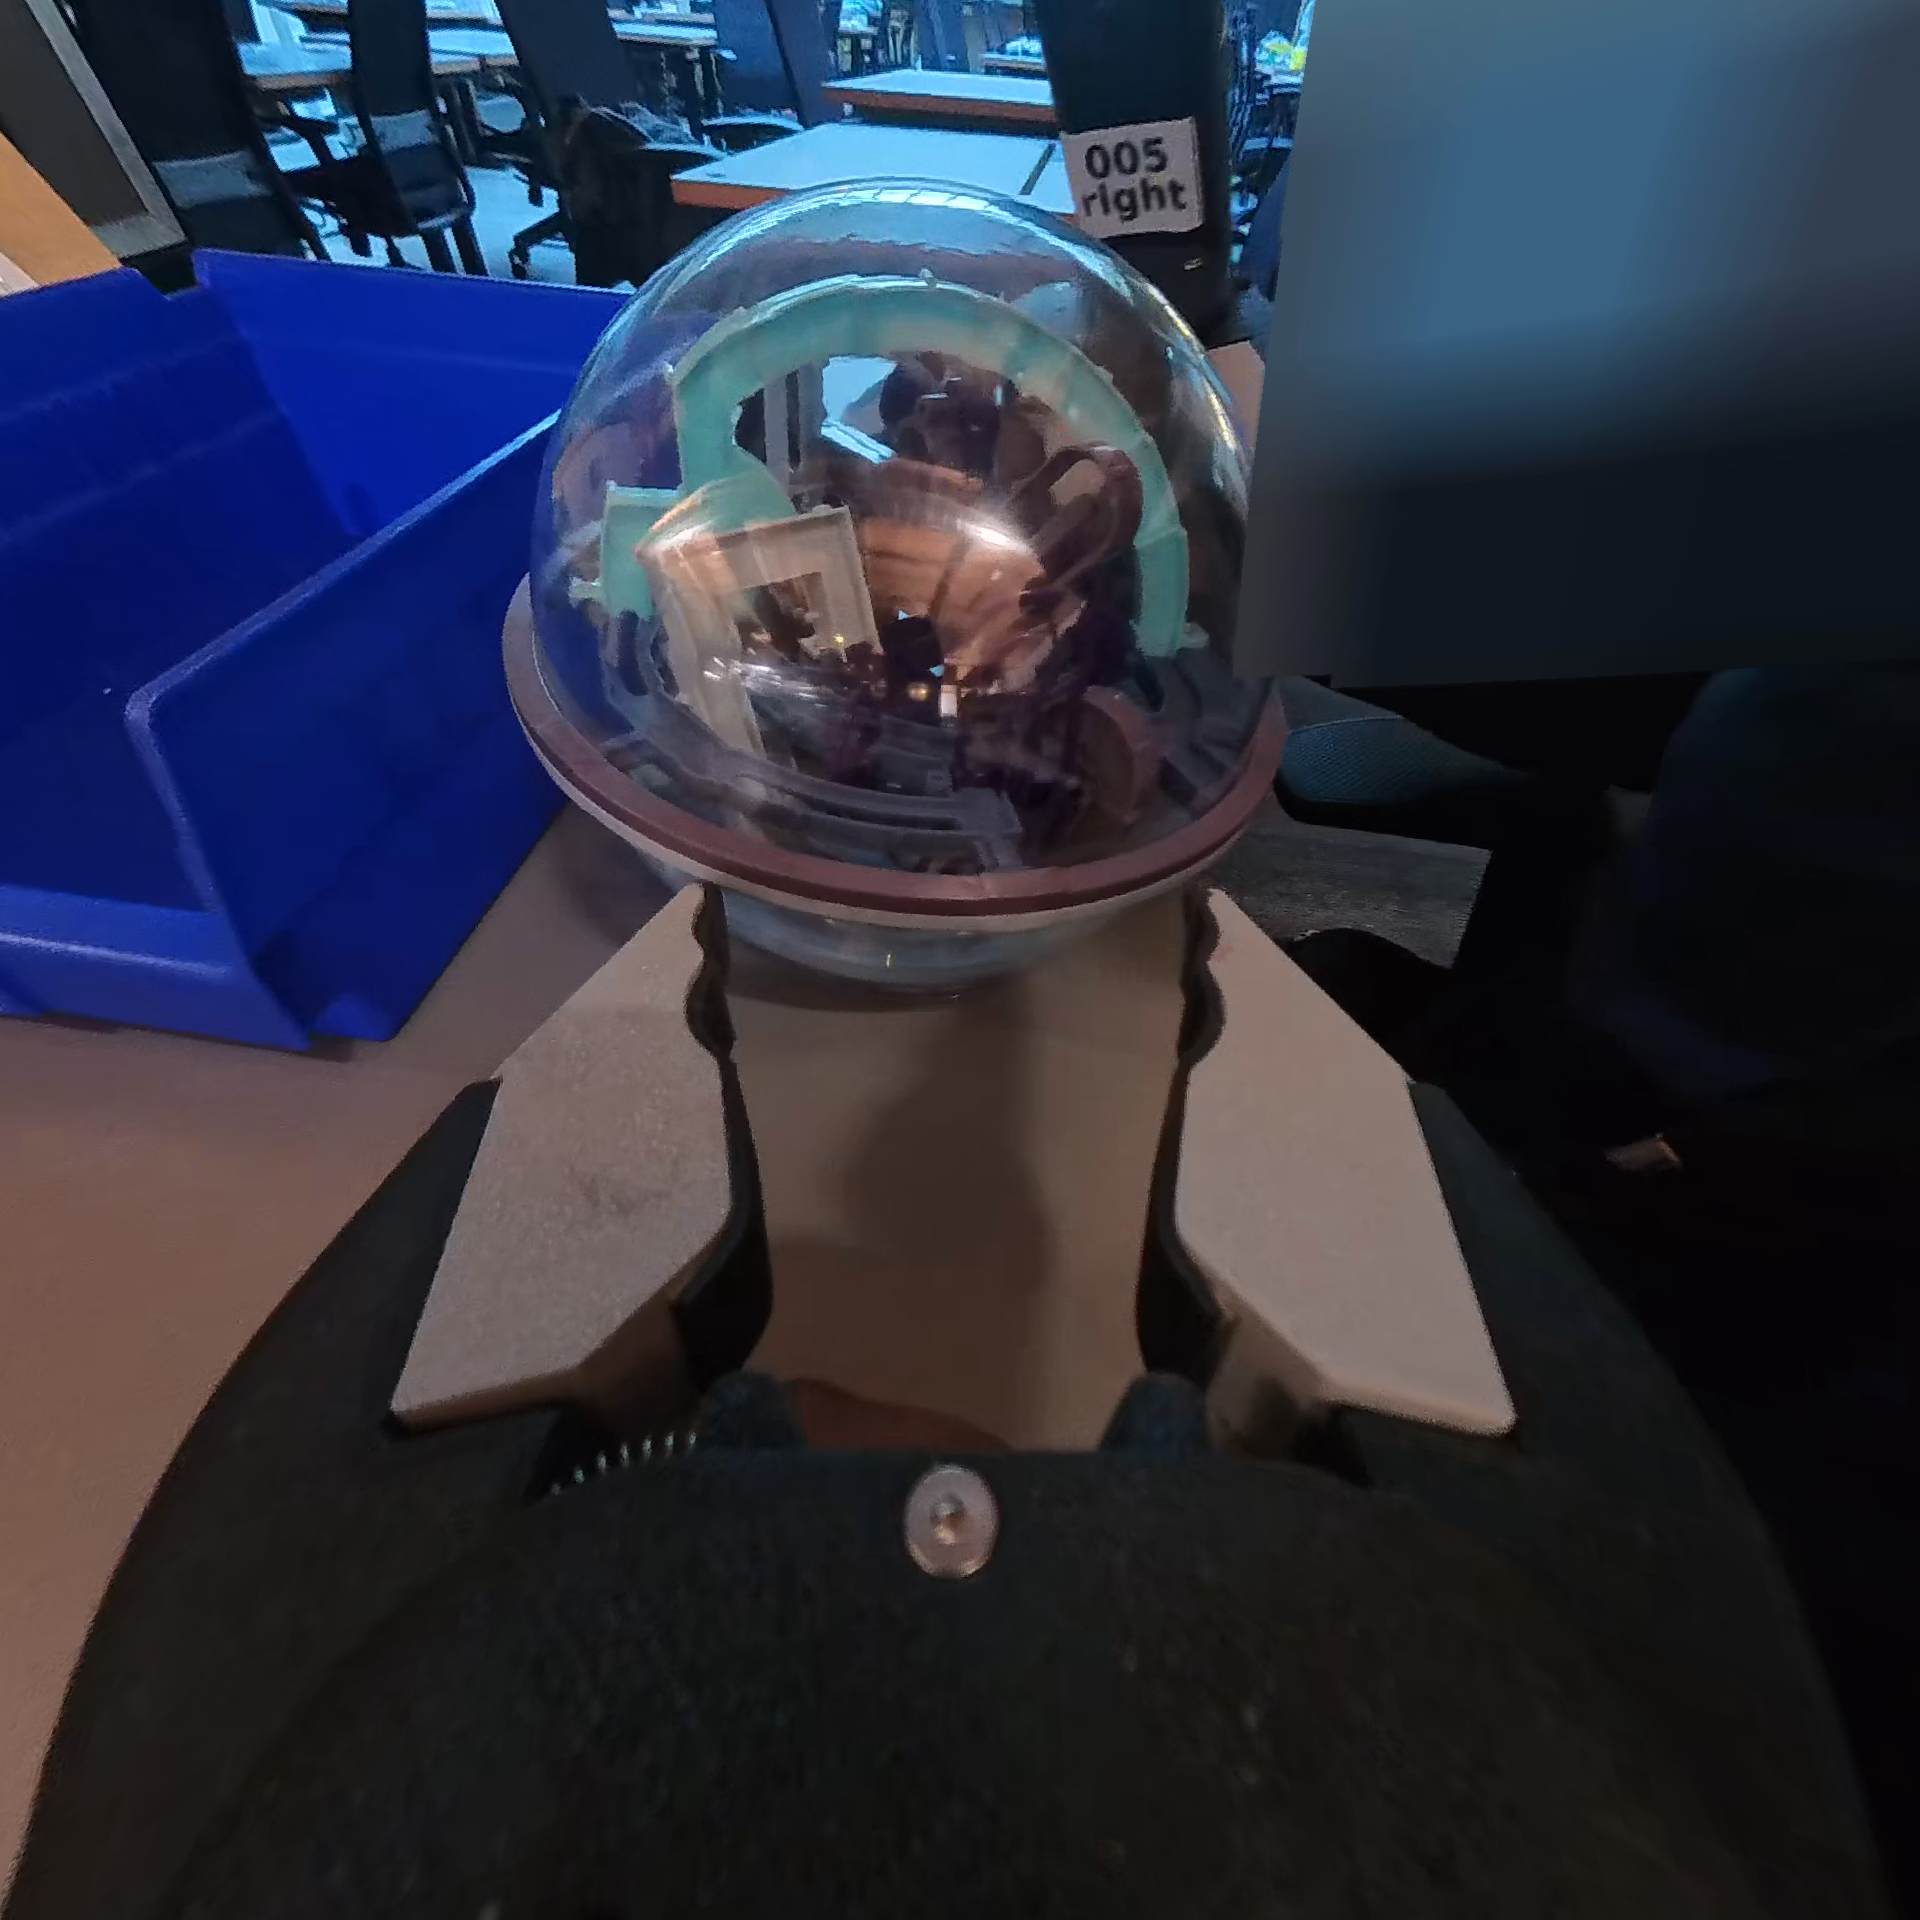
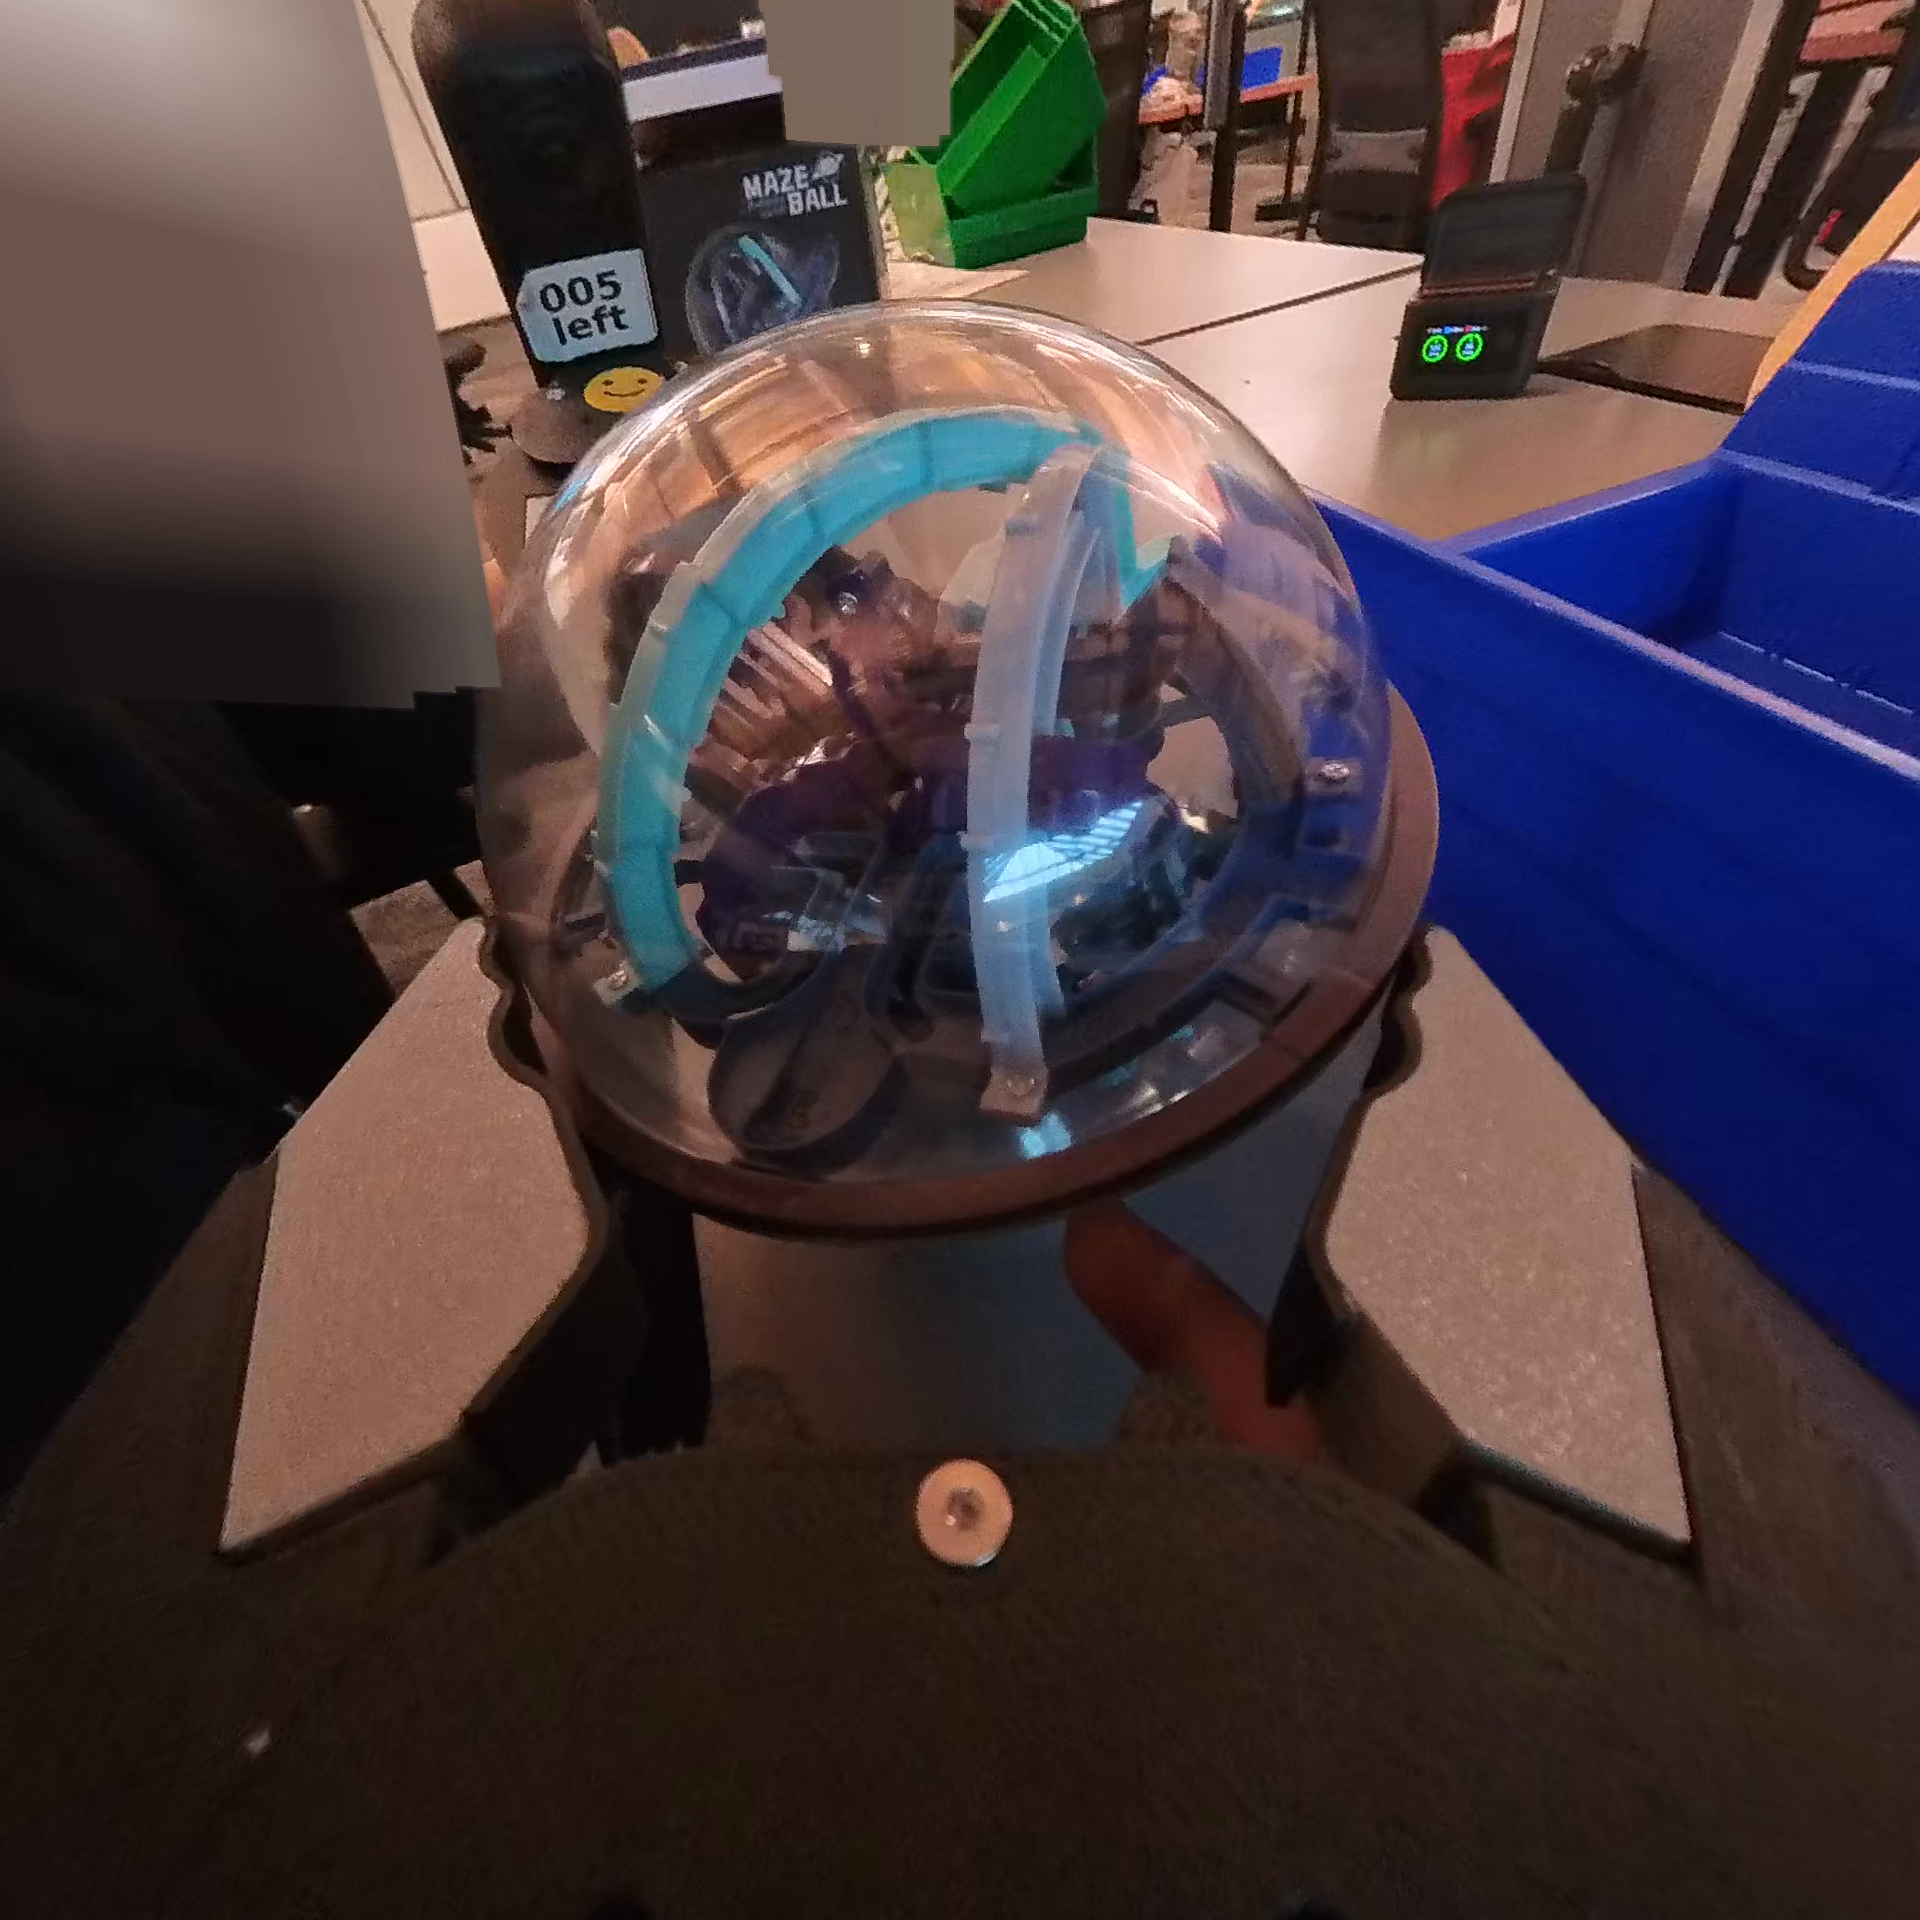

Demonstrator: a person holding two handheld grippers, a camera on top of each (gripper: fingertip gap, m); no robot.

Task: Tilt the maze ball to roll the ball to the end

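The maze ball (image 1: 894,582) is a clear sphere with a dark rim band and teal, white and purple tracks inside. In the left wrist view it sits just ahead of my left gripper (image 1: 954,914), whose fingertips (image 1: 712,914) press its lower half just under the rim from both sides. In the right wrist view the maze ball (image 2: 935,748) is tilted and fills the wide span of my right gripper (image 2: 945,997), with both fingertips (image 2: 1392,997) against its rim. Each gripper's black body shows behind the ball in the other's view: left (image 2: 551,208), right (image 1: 1132,135). I cannot make out the small rolling ball inside.
A blue bin (image 1: 260,623) stands close beside the ball, on the right in the right wrist view (image 2: 1662,779). The tan table (image 1: 156,1195) ends near the ball. The maze ball's black box (image 2: 769,239), a green bin (image 2: 1023,135) and a small black device with a lit screen (image 2: 1475,291) stand farther back.
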